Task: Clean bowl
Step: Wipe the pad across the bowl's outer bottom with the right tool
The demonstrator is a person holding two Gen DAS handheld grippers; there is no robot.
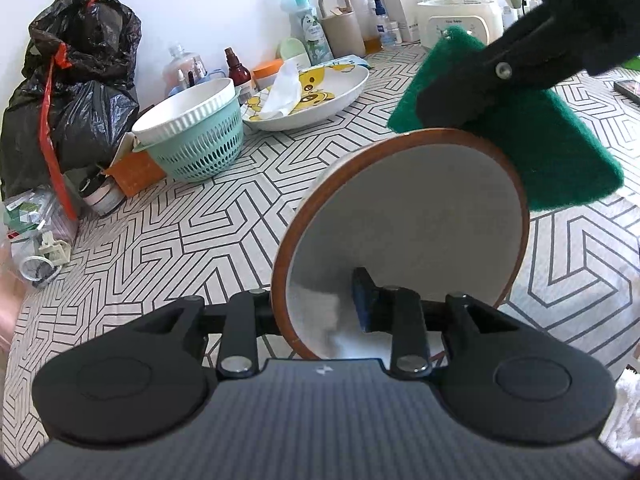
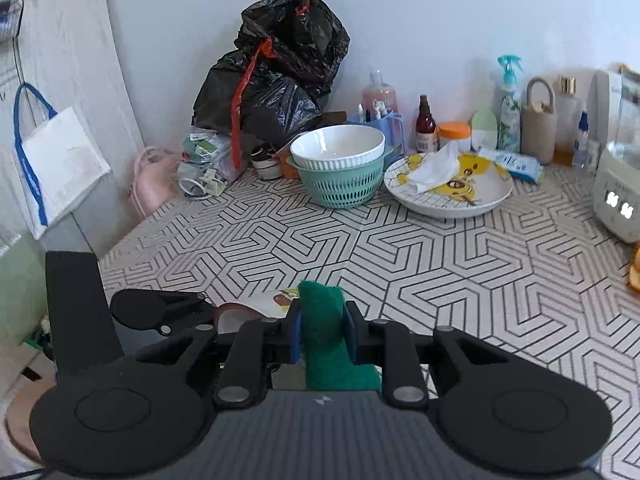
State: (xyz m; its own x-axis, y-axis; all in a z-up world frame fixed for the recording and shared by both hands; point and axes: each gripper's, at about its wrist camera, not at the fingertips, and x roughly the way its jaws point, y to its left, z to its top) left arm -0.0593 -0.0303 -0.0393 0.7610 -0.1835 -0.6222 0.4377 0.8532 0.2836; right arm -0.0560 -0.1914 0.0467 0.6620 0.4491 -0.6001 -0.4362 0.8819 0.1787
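Bowl (image 1: pixel 404 224) tipped on edge, rim clamped in left claw (image 1: pixel 316 312), one finger inside, one outside. Glazed ceramic by look: stiff, slippery, breakable; rim grip suits. Right claw (image 2: pixel 322 334) pinches soft green scouring pad (image 1: pixel 552 148) touching bowl's far rim, above left claw. One bowl, one pad, two claws, over patterned counter (image 1: pixel 160 232).

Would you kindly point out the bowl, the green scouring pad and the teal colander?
bowl (image 1: pixel 404 216), left wrist view, white inner wall.
green scouring pad (image 1: pixel 560 140), left wrist view, flat face.
teal colander (image 2: pixel 340 186), right wrist view, perforated side.
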